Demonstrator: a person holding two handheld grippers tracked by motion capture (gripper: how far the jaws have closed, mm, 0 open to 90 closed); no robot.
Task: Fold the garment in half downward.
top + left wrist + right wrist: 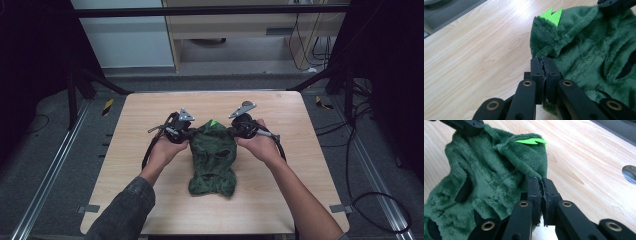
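No text, label, brand, number or sign was legible anywhere: none on the green plush garment (212,155), none on the wooden table (280,200), none on either gripper.

High view: dim room, the surroundings at 9 and 3 o'clock nearly black; the table (150,120) evenly lit from above, with soft shadows. Image soft and grainy. Left gripper view: glare on the wood at 12 o'clock, near parts slightly blurred. Right gripper view: bright sheen at 2 o'clock, the green fleece (496,177) sharp.
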